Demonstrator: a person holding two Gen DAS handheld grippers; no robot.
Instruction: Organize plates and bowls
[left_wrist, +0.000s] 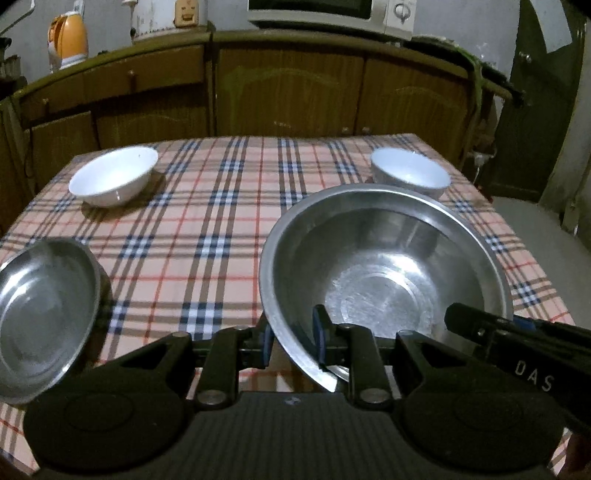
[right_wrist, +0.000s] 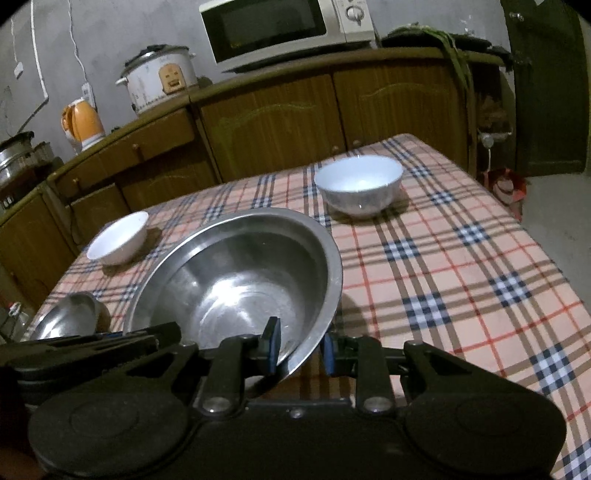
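A large steel bowl (left_wrist: 380, 266) (right_wrist: 236, 273) is held by its near rim from both sides, and seems to hang a little above the checked tablecloth (left_wrist: 207, 229). My left gripper (left_wrist: 292, 341) is shut on the rim's near-left part, one blue pad inside the bowl and one outside. My right gripper (right_wrist: 301, 347) pinches the near-right rim the same way. A smaller steel bowl (left_wrist: 40, 314) (right_wrist: 70, 317) rests at the table's near left. Two white bowls stand at the far left (left_wrist: 114, 177) (right_wrist: 118, 240) and the far right (left_wrist: 410, 173) (right_wrist: 360, 184).
Wooden cabinets (left_wrist: 288, 88) run behind the table, with a microwave (right_wrist: 280, 29), a rice cooker (right_wrist: 159, 77) and an orange kettle (right_wrist: 83, 122) on top. The table's right edge drops to a bare floor (right_wrist: 554, 206). A dark door (right_wrist: 546, 92) is at the far right.
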